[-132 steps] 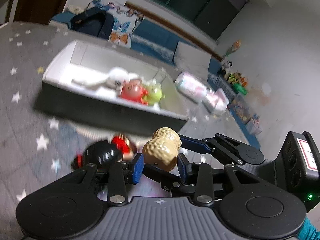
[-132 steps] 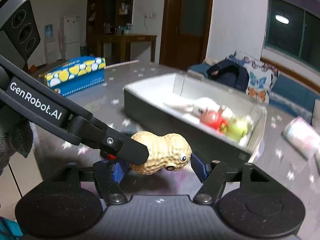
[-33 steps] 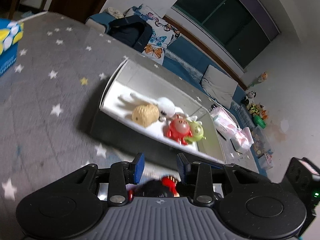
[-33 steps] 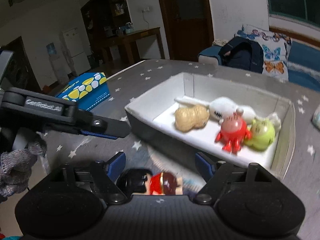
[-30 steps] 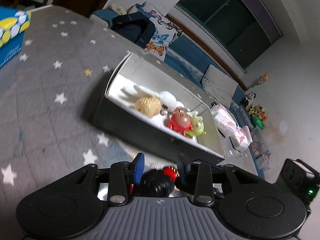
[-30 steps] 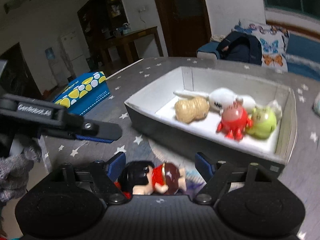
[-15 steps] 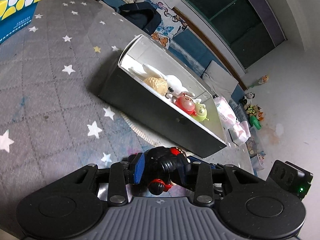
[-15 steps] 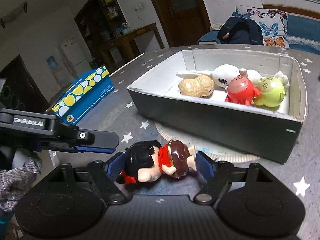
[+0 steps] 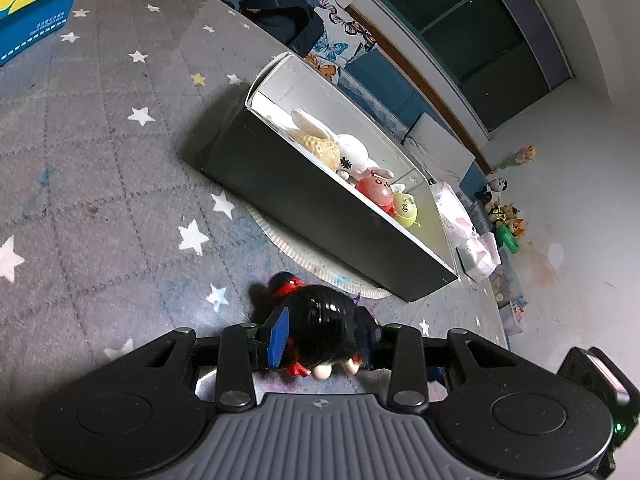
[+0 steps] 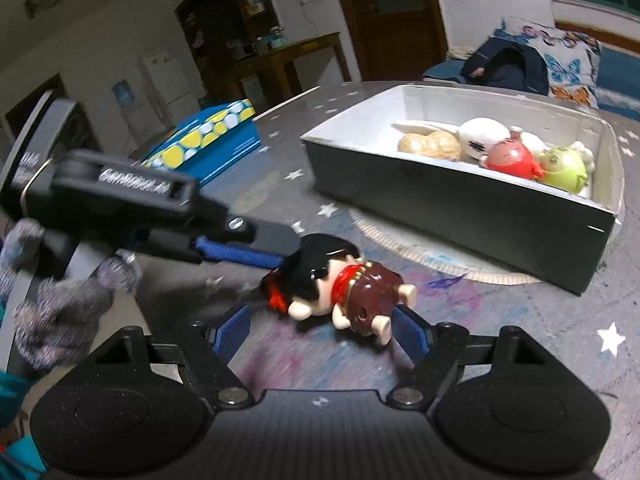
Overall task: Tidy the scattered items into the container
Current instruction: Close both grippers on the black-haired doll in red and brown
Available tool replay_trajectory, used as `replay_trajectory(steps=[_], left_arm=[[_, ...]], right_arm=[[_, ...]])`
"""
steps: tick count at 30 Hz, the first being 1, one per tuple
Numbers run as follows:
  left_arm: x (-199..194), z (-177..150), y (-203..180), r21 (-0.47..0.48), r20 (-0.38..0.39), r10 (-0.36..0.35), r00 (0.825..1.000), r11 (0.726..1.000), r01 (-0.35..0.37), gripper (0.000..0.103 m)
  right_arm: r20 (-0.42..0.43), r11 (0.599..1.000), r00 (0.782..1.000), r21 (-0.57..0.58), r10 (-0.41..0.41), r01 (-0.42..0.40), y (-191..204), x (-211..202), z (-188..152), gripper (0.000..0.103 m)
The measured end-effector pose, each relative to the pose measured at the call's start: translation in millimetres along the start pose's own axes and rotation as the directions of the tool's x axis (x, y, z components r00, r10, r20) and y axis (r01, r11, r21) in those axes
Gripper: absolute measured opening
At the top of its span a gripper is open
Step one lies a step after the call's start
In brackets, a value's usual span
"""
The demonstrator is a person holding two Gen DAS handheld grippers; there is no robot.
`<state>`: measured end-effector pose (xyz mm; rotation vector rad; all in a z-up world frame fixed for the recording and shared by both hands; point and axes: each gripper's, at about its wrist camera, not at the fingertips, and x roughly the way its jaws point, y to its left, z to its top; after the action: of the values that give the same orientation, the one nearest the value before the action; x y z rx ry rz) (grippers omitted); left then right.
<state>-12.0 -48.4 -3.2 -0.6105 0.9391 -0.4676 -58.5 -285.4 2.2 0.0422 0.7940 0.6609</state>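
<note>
A doll with black hair and a red-brown outfit (image 10: 340,284) lies on the star-patterned table. My left gripper (image 9: 320,336) is shut on the doll's black head (image 9: 320,320); its fingers (image 10: 240,254) reach in from the left in the right wrist view. My right gripper (image 10: 320,336) is open, its jaws on either side of the doll's body without touching it. The black-walled box (image 10: 460,200) behind holds a peanut toy (image 10: 430,146), a white rabbit (image 10: 480,136), a red figure (image 10: 512,158) and a green figure (image 10: 564,168).
A blue tissue box with yellow dots (image 10: 208,140) stands at the left of the table. The box sits on a round white mat (image 10: 420,256). Pink packets (image 9: 452,208) lie beyond the box. A sofa with a dark bag (image 10: 508,66) is behind.
The peanut toy went from my grippers into the box. Both grippers came down to the doll; my left gripper closed on its head.
</note>
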Motion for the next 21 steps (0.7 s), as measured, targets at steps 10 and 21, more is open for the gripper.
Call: replay_trajectory(steps=[10,21], left_arm=[[4,4,8,-0.019,-0.020,-0.004,1.000,1.000,0.003,0.038],[7,7,7,-0.020,-0.029,-0.009,1.000,1.000,0.009,0.039]], right_arm=[[0.012,0.979,0.992,-0.156,-0.128,0.129,15,-2,0,0.079],[-0.024,0.928,0.982,-0.332,-0.186,0.168,23,21,9,0.072]])
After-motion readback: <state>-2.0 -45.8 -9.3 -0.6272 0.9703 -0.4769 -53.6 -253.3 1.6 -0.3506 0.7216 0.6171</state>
